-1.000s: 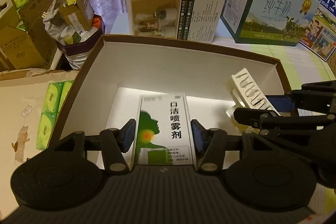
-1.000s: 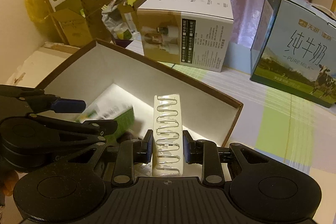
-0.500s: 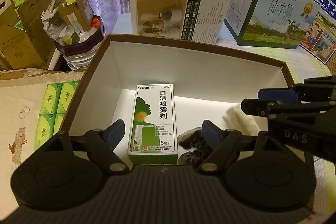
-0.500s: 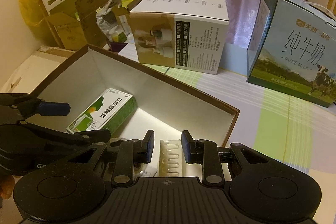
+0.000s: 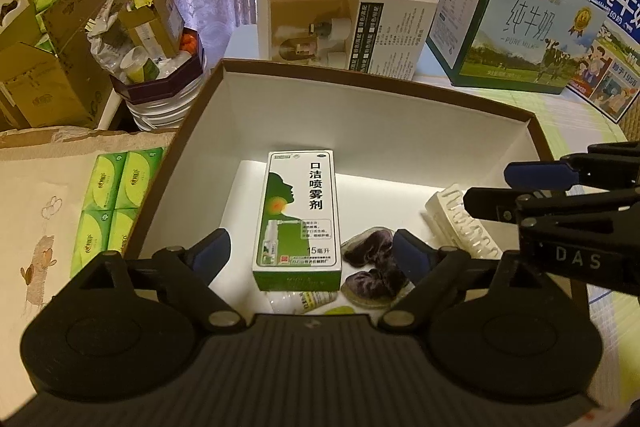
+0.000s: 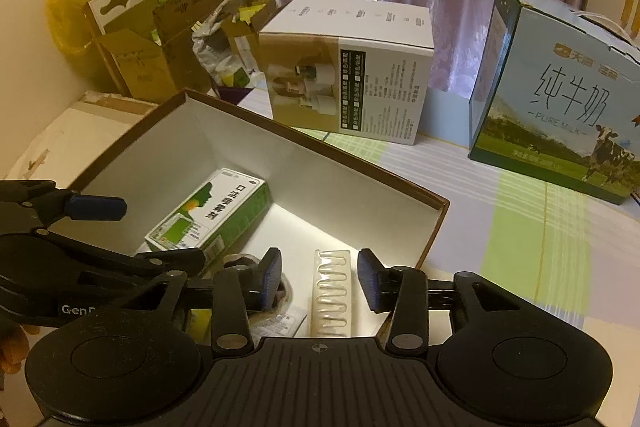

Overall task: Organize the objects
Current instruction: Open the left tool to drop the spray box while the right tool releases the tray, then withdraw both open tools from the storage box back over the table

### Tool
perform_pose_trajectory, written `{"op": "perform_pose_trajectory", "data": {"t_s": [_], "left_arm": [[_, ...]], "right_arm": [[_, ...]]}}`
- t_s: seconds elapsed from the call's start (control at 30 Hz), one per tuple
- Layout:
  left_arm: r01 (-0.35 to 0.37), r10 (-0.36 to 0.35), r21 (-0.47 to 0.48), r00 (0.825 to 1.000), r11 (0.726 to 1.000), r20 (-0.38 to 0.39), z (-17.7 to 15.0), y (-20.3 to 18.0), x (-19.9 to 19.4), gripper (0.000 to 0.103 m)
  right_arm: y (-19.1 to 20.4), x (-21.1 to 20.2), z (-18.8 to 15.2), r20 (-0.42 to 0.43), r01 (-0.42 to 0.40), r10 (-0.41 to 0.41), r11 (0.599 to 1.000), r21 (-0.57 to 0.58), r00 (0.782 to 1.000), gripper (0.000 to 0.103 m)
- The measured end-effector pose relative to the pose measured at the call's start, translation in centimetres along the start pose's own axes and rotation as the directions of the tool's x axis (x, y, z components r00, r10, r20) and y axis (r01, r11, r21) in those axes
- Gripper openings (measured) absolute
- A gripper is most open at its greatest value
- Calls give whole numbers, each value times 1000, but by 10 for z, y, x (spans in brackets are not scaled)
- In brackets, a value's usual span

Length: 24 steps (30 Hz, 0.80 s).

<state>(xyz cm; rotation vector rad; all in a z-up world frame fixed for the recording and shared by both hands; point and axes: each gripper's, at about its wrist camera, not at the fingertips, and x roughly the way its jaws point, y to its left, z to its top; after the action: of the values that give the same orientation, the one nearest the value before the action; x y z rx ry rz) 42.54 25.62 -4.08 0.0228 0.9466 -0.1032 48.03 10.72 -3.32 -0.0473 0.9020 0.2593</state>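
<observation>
A brown-rimmed box (image 5: 360, 79) with a white inside holds a green and white spray carton (image 5: 298, 215) lying flat. Beside it are a dark purple velvet piece (image 5: 372, 263) and a clear blister strip (image 5: 460, 223). My left gripper (image 5: 310, 251) hangs over the carton's near end; its jaws are opening and the pads stand well clear of the carton. My right gripper (image 6: 319, 279) straddles the blister strip (image 6: 332, 291), which rests on the box floor. Its jaws are opening too, with a gap on each side of the strip.
Behind the box stand a white product carton (image 5: 344, 23) and two milk cartons (image 5: 516, 27). To the left are green tissue packs (image 5: 116, 203), a stuffed round bin (image 5: 156, 67) and cardboard boxes (image 5: 44, 79). A striped cloth (image 6: 520, 227) covers the table to the right.
The left gripper let go of the spray carton, which now lies in the box, and its jaws spread wide. The right gripper set down the blister strip and its jaws parted.
</observation>
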Motion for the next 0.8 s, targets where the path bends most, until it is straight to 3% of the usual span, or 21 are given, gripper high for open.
{"op": "perform_pose_trajectory", "data": {"t_s": [0.37, 0.57, 0.8], "left_arm": [[-40, 40, -14, 999, 999, 36, -14, -4, -41, 96], [-67, 70, -44, 994, 997, 89, -30, -8, -81, 101], [-76, 87, -82, 985, 994, 148, -58, -18, -134, 102]], "right_arm": [[6, -47, -18, 63, -51, 49, 998, 32, 997, 56], [10, -84, -38, 103, -84, 81, 996, 23, 991, 67], [11, -132, -68, 162, -123, 116, 992, 34, 980, 71]]}}
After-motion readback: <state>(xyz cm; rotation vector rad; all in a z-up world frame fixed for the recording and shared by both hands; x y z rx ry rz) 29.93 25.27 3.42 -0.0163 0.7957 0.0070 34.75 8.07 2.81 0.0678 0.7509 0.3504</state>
